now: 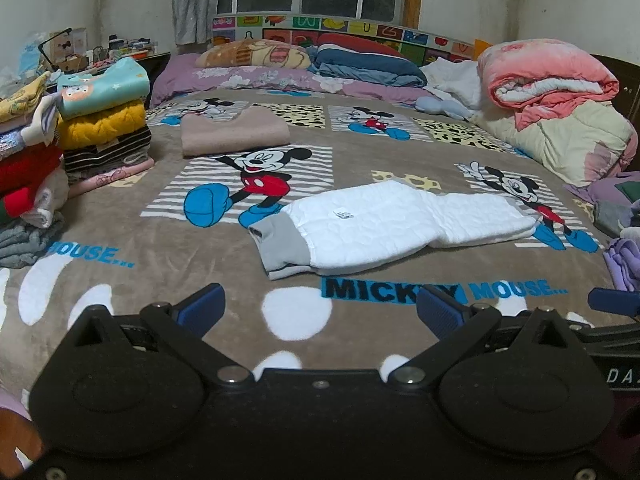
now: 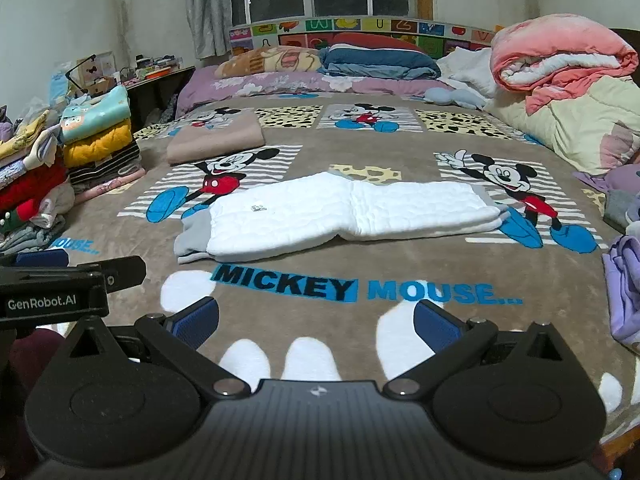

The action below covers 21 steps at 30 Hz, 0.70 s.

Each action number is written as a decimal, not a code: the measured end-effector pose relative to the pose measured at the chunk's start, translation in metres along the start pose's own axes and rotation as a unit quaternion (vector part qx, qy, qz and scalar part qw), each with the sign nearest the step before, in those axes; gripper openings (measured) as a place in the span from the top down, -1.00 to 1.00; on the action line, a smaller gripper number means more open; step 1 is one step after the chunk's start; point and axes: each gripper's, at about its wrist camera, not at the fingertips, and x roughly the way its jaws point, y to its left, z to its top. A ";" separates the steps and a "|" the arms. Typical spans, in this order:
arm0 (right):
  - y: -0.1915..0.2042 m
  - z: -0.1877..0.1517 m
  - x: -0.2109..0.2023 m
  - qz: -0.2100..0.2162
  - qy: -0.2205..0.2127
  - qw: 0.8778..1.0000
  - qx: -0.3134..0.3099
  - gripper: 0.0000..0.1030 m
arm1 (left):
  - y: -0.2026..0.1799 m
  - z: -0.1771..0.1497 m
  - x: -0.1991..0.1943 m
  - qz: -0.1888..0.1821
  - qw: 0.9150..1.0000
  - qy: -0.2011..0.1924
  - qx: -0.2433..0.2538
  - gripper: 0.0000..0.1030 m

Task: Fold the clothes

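Bedroom with a wide bed (image 1: 120,248) under a brown Mickey Mouse blanket (image 2: 400,264), window and curtain behind the headboard, rolled quilts (image 1: 548,80) heaped along the far right side.

Task judged well along: tall stacks of folded clothes (image 1: 100,120) at the bed's left edge, plus one folded beige garment (image 1: 234,132) lying apart near the pillows. Now in hand, a white quilted garment with grey cuff (image 2: 344,212), laid across the middle of the blanket, narrowed into a long strip with a crease at its middle, grey end pointing left. Probably still to be folded end over end and stacked. More unfolded pieces, purple and grey (image 2: 624,288), bunched at the right edge, so work remains.

Left hand-held gripper (image 1: 320,308) spread wide, blue pads well apart, holding nothing, hovering over bare blanket short of the grey cuff. Right hand-held gripper (image 2: 316,320) likewise spread wide and empty, above the printed lettering, near the white garment but not touching.
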 end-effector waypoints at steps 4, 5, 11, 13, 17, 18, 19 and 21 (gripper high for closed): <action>-0.004 0.003 0.005 0.001 0.002 1.000 0.002 -1.00 | -0.003 0.000 0.007 -0.003 1.000 0.002 0.005 -1.00; -0.006 0.004 0.007 0.001 0.002 1.000 0.002 -1.00 | -0.003 0.000 0.009 -0.002 1.000 0.002 0.006 -1.00; -0.019 0.011 0.026 0.002 0.007 1.000 0.007 -1.00 | -0.004 0.000 0.027 -0.008 1.000 0.005 0.006 -1.00; -0.024 0.013 0.035 0.003 0.011 1.000 0.009 -1.00 | -0.003 -0.003 0.037 -0.012 1.000 0.004 0.009 -1.00; -0.039 0.015 0.059 0.003 0.022 1.000 0.015 -1.00 | 0.002 -0.009 0.055 -0.013 1.000 -0.006 -0.004 -1.00; -0.042 0.016 0.064 0.003 0.025 1.000 0.017 -1.00 | 0.004 -0.010 0.060 -0.013 1.000 -0.007 -0.009 -1.00; -0.046 0.016 0.070 0.002 0.027 0.999 0.018 -1.00 | 0.006 -0.011 0.065 -0.014 1.000 0.000 -0.012 -1.00; -0.053 0.015 0.080 0.000 0.033 0.999 0.021 -1.00 | 0.009 -0.013 0.077 -0.014 1.000 0.014 -0.018 -1.00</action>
